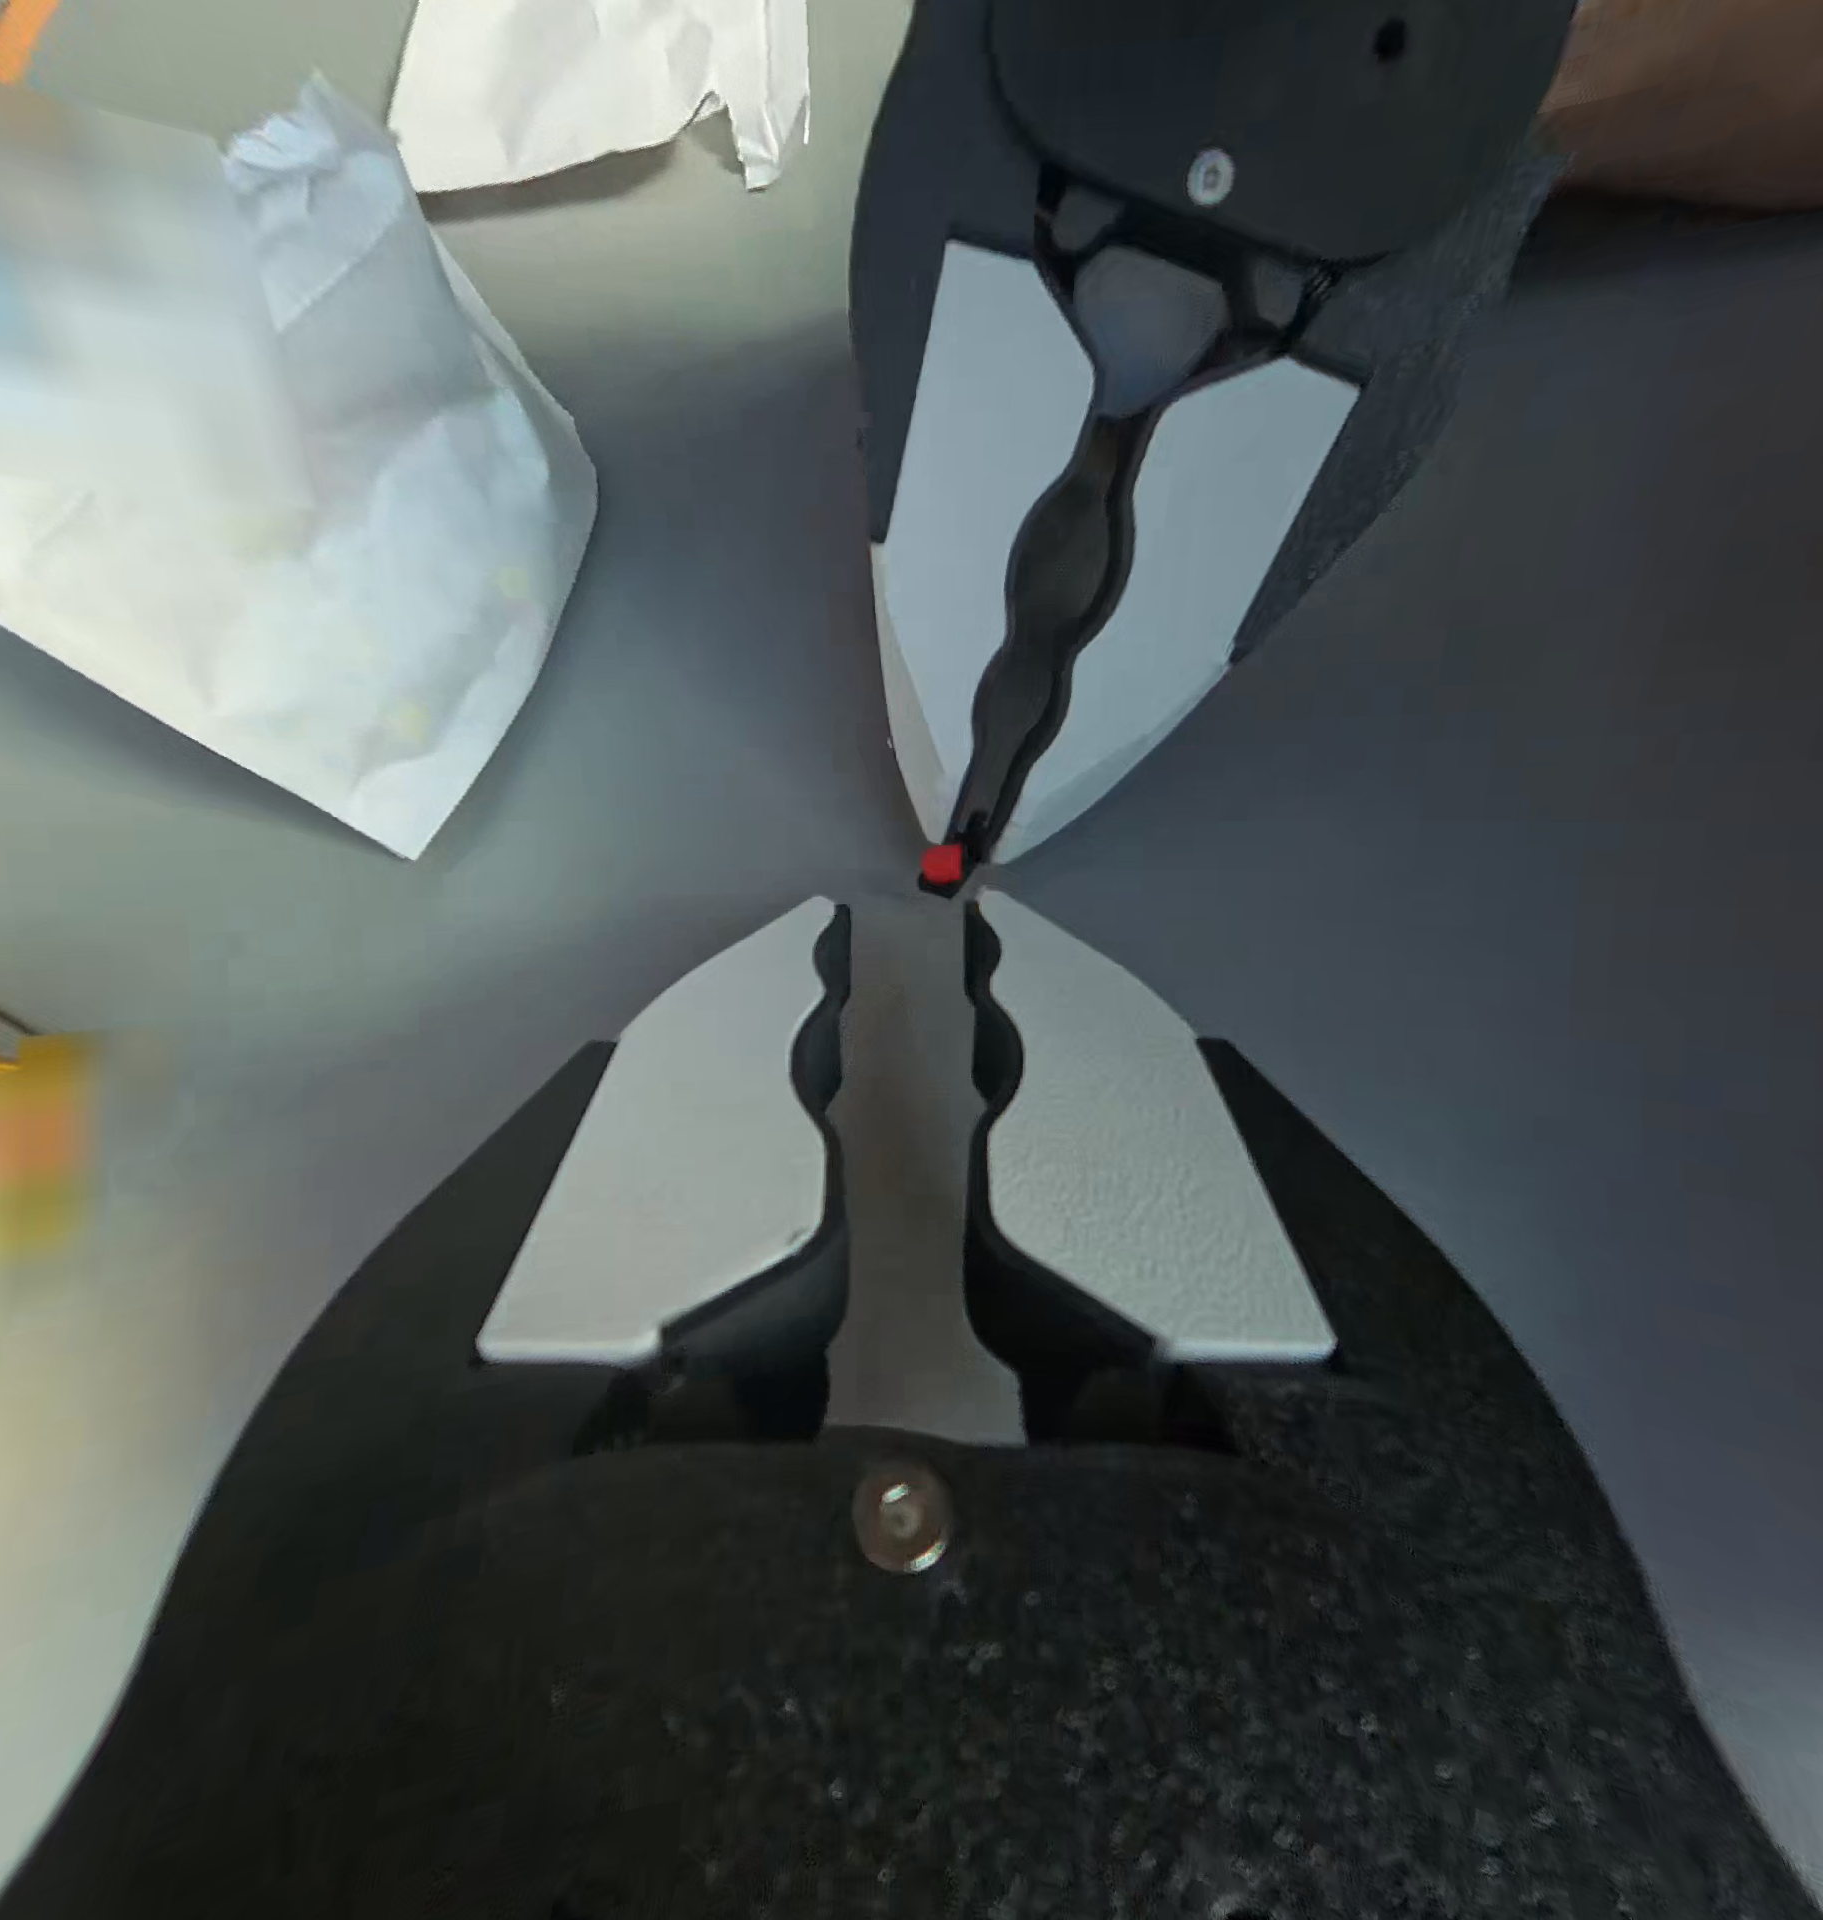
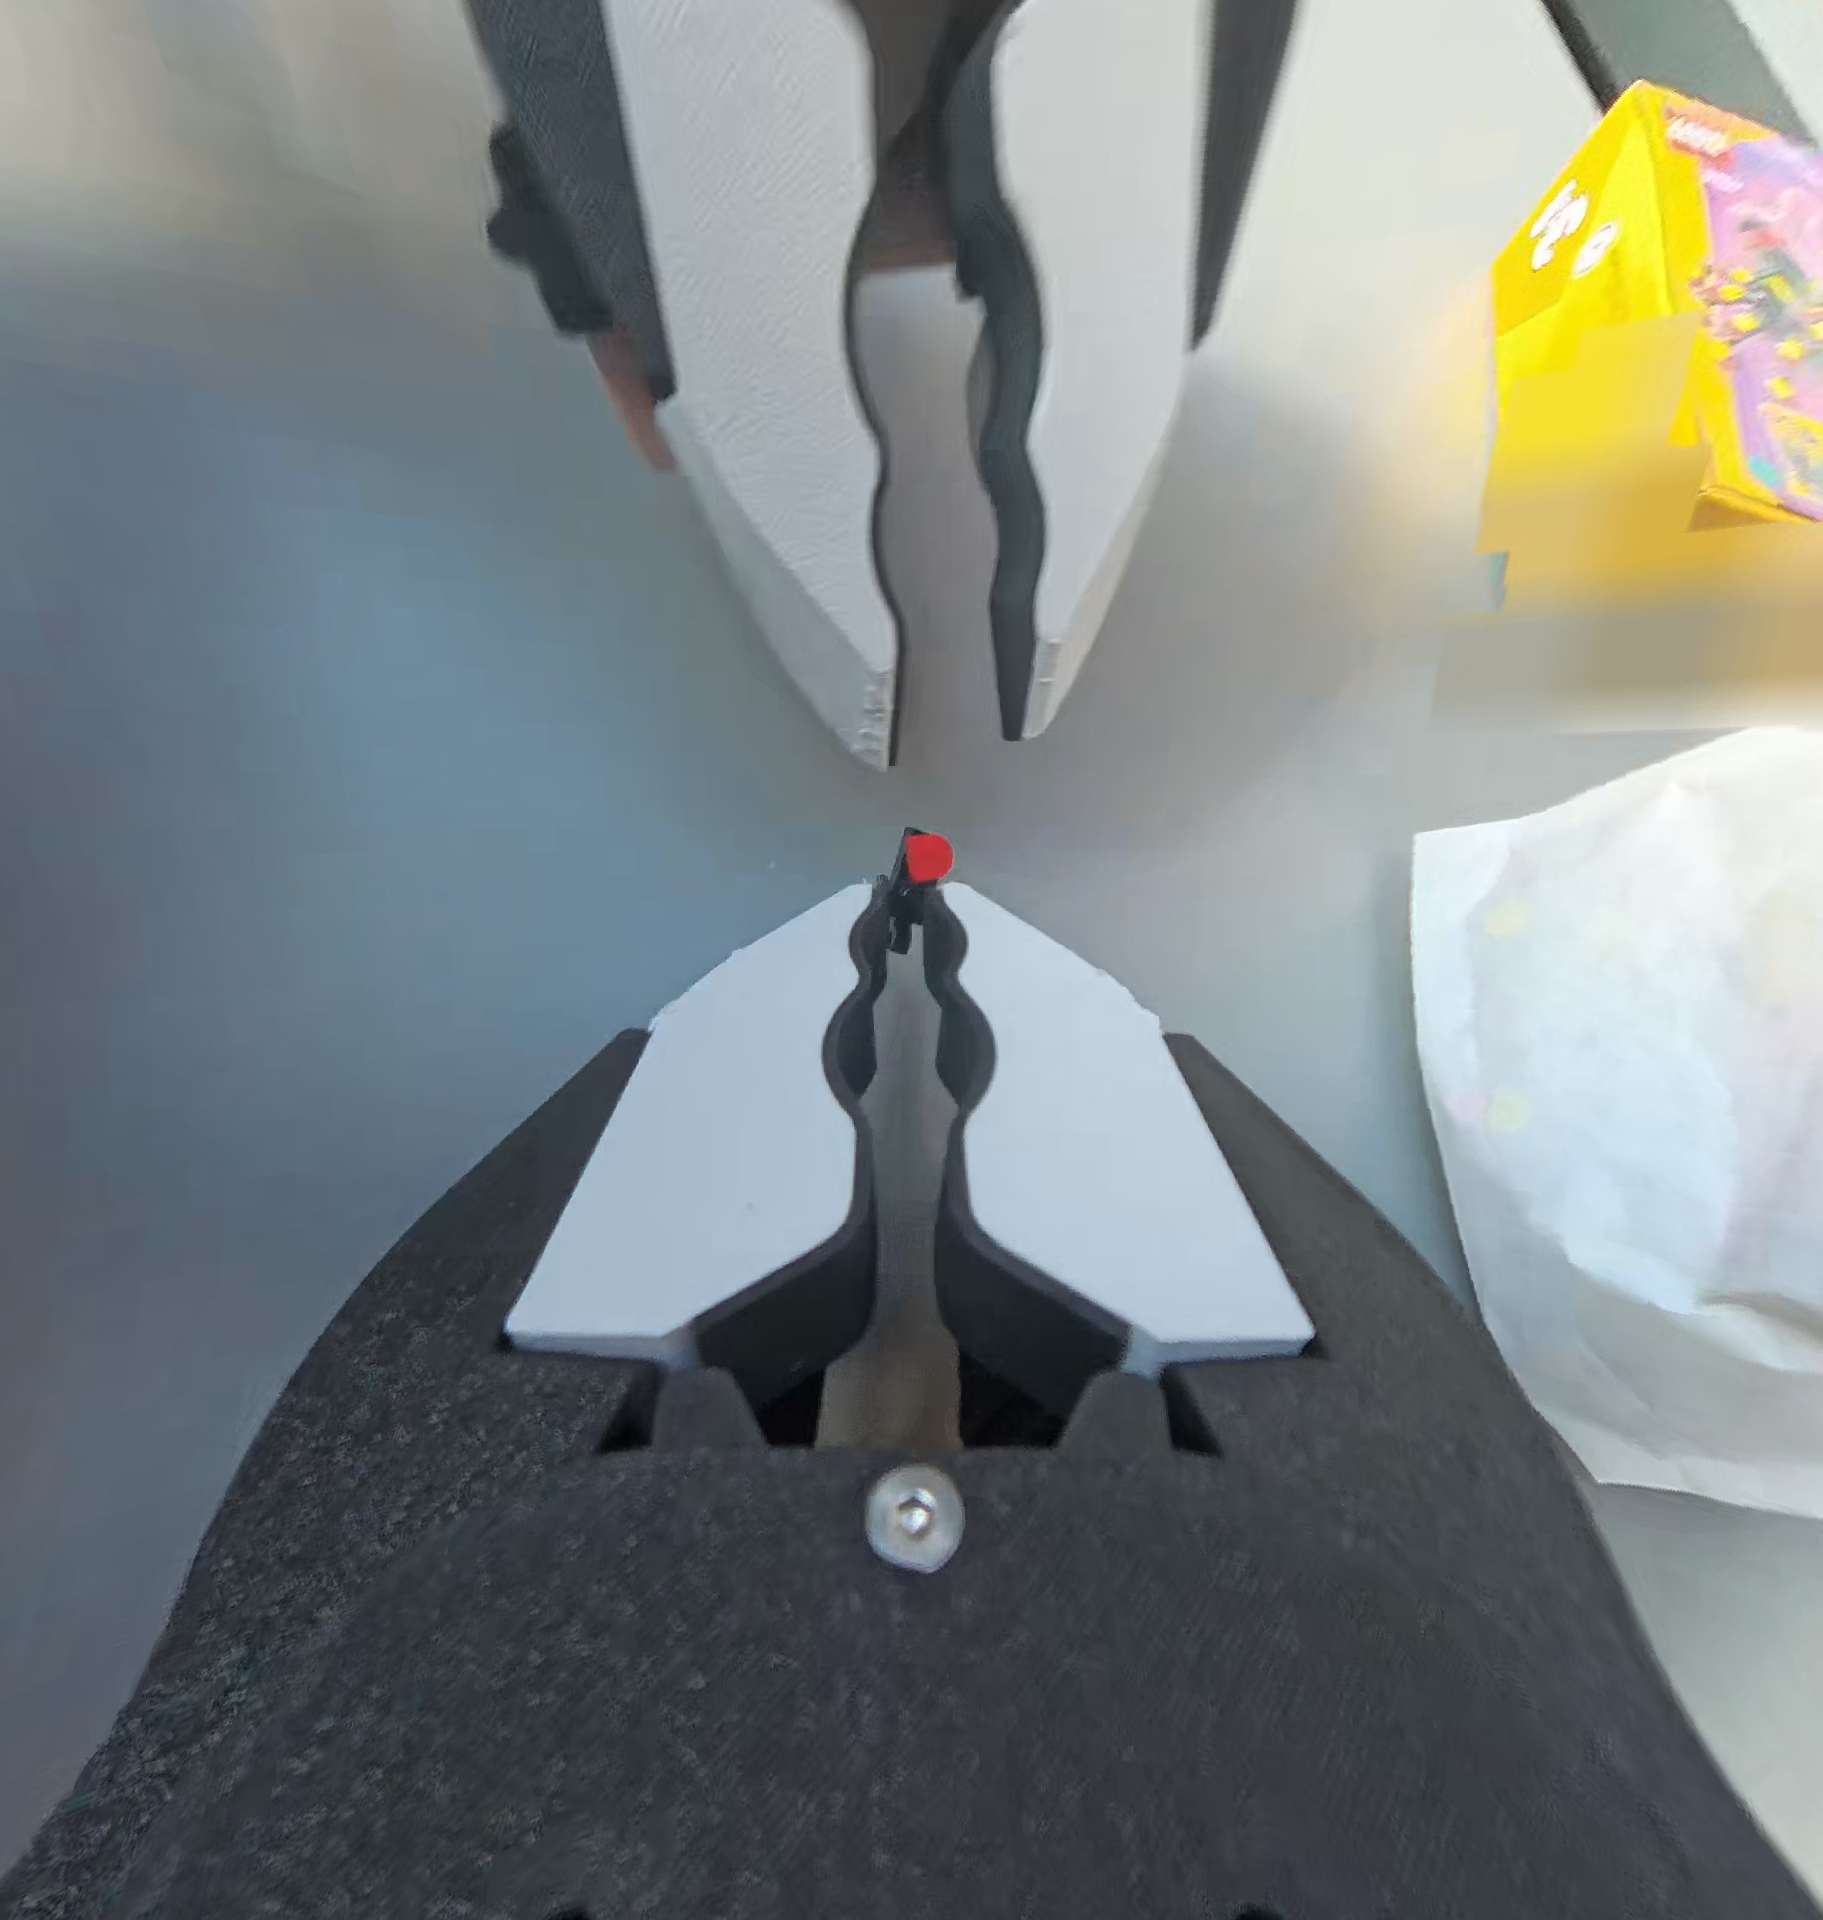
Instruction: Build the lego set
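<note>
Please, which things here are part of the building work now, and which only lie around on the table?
In use:
- small red and black piece, held at the tip of the right gripper
- left gripper, open, facing it

Lying about:
- white paper bag
- torn white paper
- yellow box

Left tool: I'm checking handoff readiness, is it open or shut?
Open. The left tool shows a clear gap between its tips, empty, facing the small red piece.
</note>
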The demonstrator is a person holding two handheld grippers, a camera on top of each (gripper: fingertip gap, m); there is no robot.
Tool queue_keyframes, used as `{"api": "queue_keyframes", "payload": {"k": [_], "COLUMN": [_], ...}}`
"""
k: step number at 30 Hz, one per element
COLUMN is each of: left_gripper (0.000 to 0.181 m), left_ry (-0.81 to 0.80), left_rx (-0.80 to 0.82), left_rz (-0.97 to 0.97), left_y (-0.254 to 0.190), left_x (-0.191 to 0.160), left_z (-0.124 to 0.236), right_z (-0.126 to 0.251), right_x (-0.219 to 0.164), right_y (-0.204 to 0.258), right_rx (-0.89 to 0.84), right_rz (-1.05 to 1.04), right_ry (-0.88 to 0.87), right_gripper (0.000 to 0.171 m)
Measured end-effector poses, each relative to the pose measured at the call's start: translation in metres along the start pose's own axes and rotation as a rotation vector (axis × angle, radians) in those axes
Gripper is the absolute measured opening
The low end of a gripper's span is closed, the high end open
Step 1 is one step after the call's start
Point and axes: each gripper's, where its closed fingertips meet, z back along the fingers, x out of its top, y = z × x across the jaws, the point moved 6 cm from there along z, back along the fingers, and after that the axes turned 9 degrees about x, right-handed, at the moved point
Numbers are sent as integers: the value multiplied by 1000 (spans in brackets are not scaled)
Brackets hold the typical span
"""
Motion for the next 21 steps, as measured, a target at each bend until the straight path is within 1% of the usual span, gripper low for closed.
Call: {"api": "queue_keyframes", "payload": {"k": [2, 3, 4, 6, 8, 9, 11, 13, 14, 16, 19, 21], "left_gripper": [24, 26, 26, 26, 23, 19, 17, 17, 17, 17, 18, 14], "left_ry": [-125, -199, -285, -523, -765, -843, -882, -891, -893, -901, -886, -895], "left_rx": [136, 162, 160, 92, 52, 55, 41, -8, -17, -54, -78, -105], "left_rz": [41, 83, 141, 295, 386, 372, 306, 250, 229, 188, 144, 130], "left_y": [-1, -3, -5, -8, -4, -3, -6, -13, -15, -18, -21, -21], "left_x": [3, 8, 14, 35, 58, 67, 84, 97, 100, 105, 109, 112], "left_z": [11, 18, 26, 43, 65, 73, 78, 78, 78, 81, 79, 81], "right_z": [23, 37, 51, 77, 93, 96, 99, 97, 101, 107, 110, 109], "right_x": [16, 25, 36, 56, 74, 80, 88, 92, 93, 94, 98, 100], "right_y": [-10, -13, -13, -8, 5, 12, 20, 23, 23, 22, 24, 26], "right_rx": [-59, -115, -169, -276, -285, -269, -286, -248, -255, -215, -200, -171], "right_rz": [-40, -30, -2, 69, 134, 161, 198, 180, 172, 128, 137, 141], "right_ry": [-181, -277, -380, -568, -710, -756, -794, -814, -852, -884, -880, -871], "right_gripper": [6, 6, 6, 6, 6, 6, 6, 6, 6, 6, 6, 6]}}
